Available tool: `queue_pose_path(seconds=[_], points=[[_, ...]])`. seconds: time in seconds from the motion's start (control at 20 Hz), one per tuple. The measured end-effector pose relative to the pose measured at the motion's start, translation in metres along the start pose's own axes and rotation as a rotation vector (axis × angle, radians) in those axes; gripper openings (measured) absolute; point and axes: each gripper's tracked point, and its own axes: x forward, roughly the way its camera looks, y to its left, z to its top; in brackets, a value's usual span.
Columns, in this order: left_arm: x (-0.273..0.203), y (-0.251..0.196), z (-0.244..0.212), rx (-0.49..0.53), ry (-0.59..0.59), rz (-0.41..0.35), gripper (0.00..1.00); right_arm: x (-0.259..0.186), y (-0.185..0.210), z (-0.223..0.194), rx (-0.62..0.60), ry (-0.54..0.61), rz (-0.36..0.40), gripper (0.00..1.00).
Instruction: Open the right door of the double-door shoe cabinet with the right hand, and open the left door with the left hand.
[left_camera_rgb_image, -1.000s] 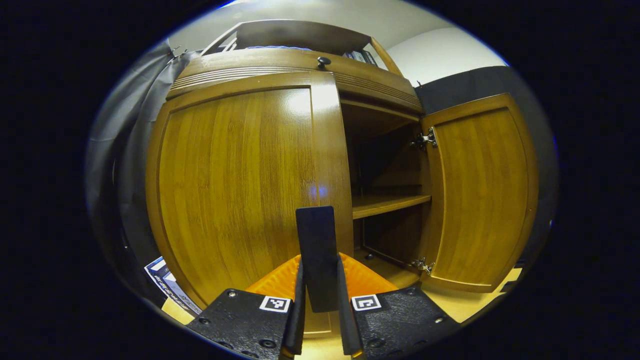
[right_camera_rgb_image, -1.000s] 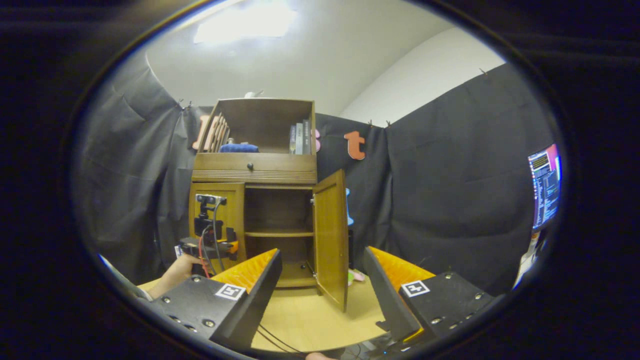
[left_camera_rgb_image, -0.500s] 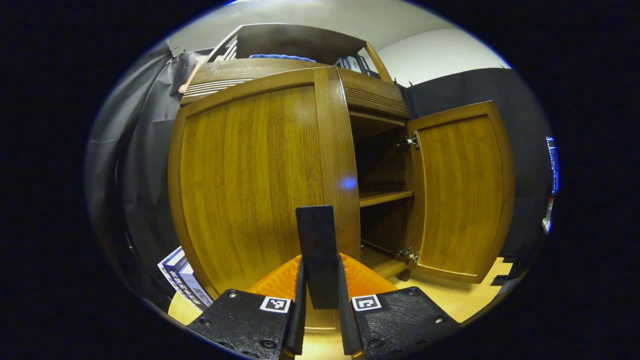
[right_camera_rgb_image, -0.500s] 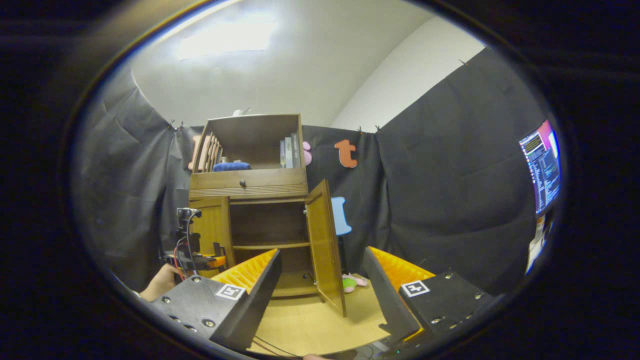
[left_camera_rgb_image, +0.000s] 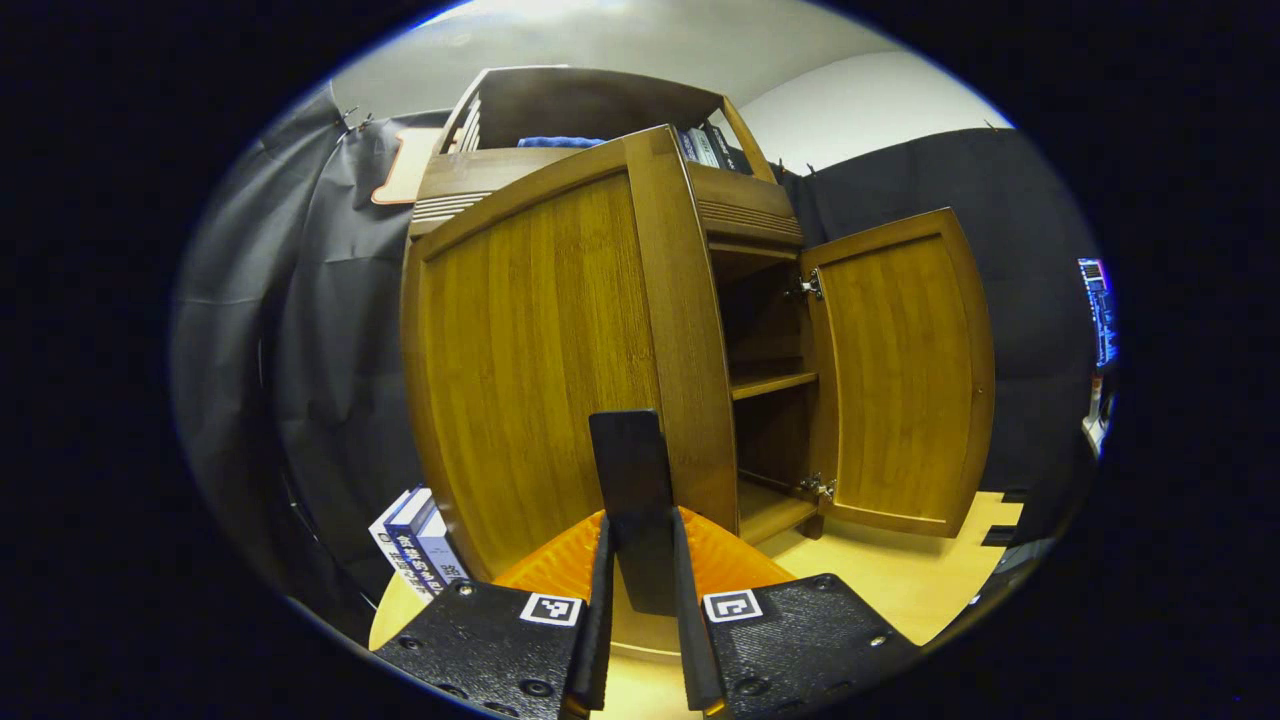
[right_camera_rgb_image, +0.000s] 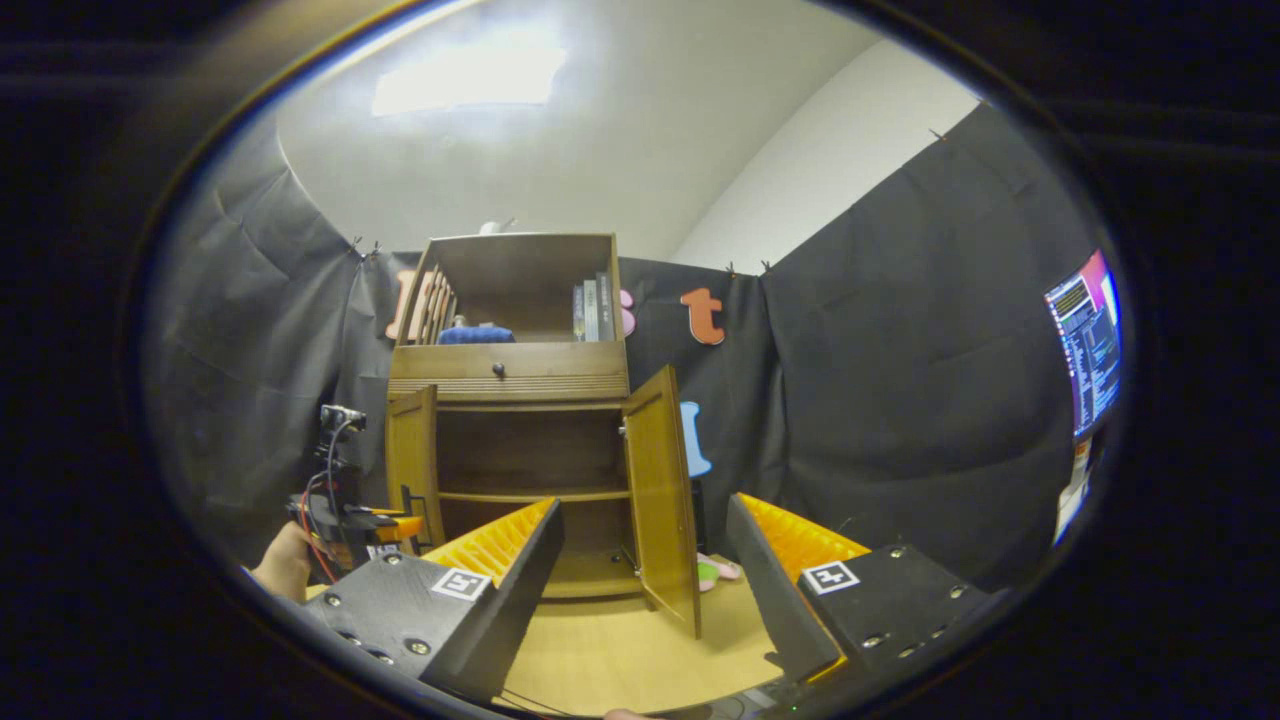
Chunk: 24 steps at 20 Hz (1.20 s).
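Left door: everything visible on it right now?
The left door is a glossy brown wood panel with vertical grain inside a plain raised frame. It stands upright, swung partly open from the cabinet on its outer edge; the right gripper view shows it angled outward. The left gripper is shut on a dark handle at its free edge. Books stand beside its lower hinge side. Its hinges are hidden.
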Motion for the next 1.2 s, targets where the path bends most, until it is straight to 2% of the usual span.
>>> queue_pose_path(seconds=[0.3, 0.35, 0.4, 0.7, 0.75, 0.9, 1.1, 1.2], points=[[-0.032, 0.021, -0.002, 0.001, -0.017, 0.052, 0.30, 0.006, 0.008, -0.017, -0.019, 0.034, 0.013, 0.97], [-0.037, 0.026, -0.002, 0.004, -0.023, 0.066, 0.30, 0.006, 0.007, -0.020, -0.019, 0.039, 0.010, 0.93], [-0.043, 0.030, -0.003, 0.007, -0.028, 0.078, 0.31, 0.008, 0.006, -0.021, -0.016, 0.042, 0.008, 0.98], [-0.069, 0.068, -0.002, 0.047, -0.053, 0.187, 0.24, 0.012, 0.007, -0.025, 0.016, 0.050, -0.001, 0.97], [-0.071, 0.075, -0.001, 0.049, -0.053, 0.205, 0.30, 0.012, 0.008, -0.027, 0.019, 0.054, 0.002, 0.98], [-0.082, 0.093, 0.000, 0.014, -0.038, 0.242, 0.31, 0.013, 0.013, -0.033, 0.005, 0.067, 0.008, 0.97], [-0.097, 0.137, 0.010, 0.047, -0.061, 0.341, 0.19, 0.023, 0.029, -0.046, 0.010, 0.101, 0.029, 0.94], [-0.101, 0.145, 0.008, 0.016, -0.054, 0.334, 0.06, 0.026, 0.038, -0.053, 0.004, 0.114, 0.044, 0.98]])
